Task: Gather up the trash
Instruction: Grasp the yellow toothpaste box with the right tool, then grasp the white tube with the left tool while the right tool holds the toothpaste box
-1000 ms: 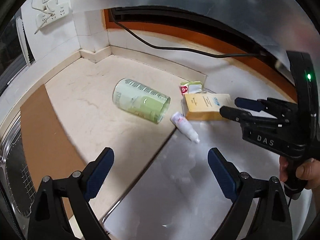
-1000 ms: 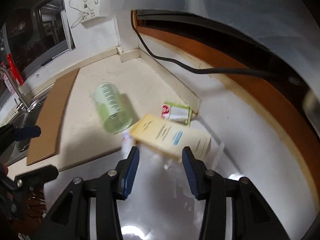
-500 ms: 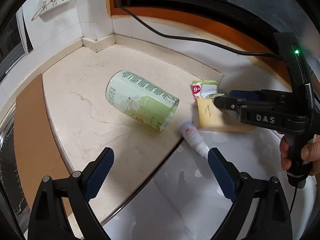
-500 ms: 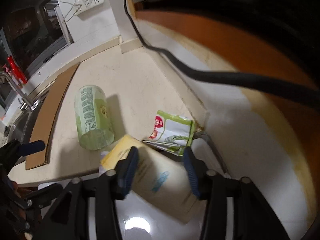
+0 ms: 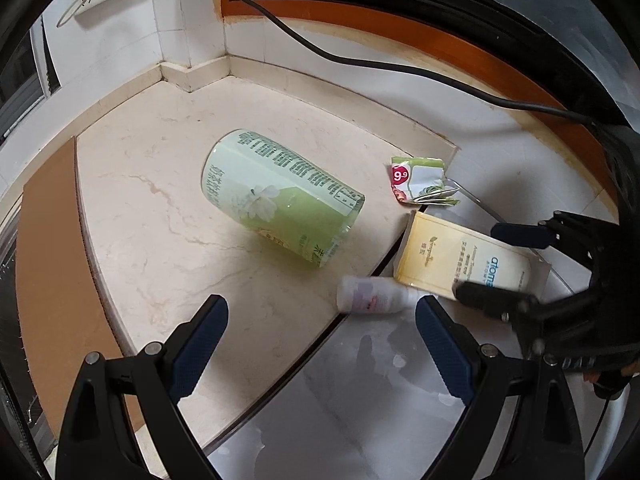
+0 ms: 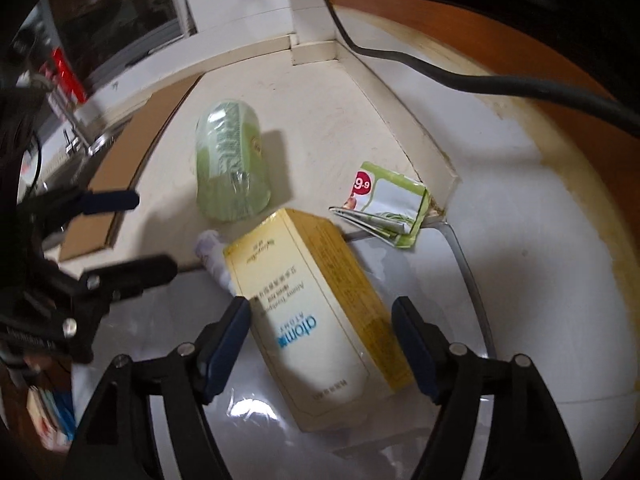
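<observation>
The left gripper (image 5: 320,326) hangs with its jaws wide apart and empty over the pale marble counter (image 5: 160,184), above a green cylindrical plastic-wrapped roll (image 5: 280,204) lying on its side. Further right lie a small white squeeze bottle (image 5: 370,300), a torn green-and-white packet (image 5: 420,180) and a flat yellow cardboard box (image 6: 316,308). The right gripper (image 6: 320,340) straddles that box, jaws opening, pads not touching. Nothing looks collected yet; all four pieces remain.
</observation>
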`<state>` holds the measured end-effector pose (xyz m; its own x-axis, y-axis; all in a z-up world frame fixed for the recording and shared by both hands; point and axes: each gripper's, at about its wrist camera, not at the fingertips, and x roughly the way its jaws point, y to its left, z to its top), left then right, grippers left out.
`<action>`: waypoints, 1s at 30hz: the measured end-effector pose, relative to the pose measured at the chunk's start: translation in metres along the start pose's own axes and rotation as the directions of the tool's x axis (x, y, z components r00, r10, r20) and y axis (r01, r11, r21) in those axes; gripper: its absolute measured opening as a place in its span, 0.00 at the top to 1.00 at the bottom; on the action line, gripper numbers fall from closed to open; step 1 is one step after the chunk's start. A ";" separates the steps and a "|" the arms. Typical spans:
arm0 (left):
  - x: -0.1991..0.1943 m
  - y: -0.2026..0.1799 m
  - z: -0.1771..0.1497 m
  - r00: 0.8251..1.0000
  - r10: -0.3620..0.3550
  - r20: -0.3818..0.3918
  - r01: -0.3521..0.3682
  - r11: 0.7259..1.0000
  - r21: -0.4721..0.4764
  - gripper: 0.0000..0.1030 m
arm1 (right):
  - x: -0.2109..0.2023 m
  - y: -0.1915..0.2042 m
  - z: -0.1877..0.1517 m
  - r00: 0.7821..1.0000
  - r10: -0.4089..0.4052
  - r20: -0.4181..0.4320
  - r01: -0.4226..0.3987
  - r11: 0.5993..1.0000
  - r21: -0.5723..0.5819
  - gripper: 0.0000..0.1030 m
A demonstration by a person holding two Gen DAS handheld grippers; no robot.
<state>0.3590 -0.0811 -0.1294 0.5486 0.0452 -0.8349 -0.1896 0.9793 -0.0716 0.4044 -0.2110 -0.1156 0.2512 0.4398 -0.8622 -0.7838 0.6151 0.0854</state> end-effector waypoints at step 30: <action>0.025 0.023 -0.014 0.995 -0.035 -0.097 0.028 0.997 -0.066 0.18 | -0.012 0.045 -0.057 0.998 0.050 0.025 -0.054 0.985 0.165 0.48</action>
<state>0.3568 -0.0600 -0.1599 0.4731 -0.0083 -0.8810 -0.2270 0.9650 -0.1310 0.3341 -0.2260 -0.1293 0.2256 0.4865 -0.8441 -0.6916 0.6902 0.2129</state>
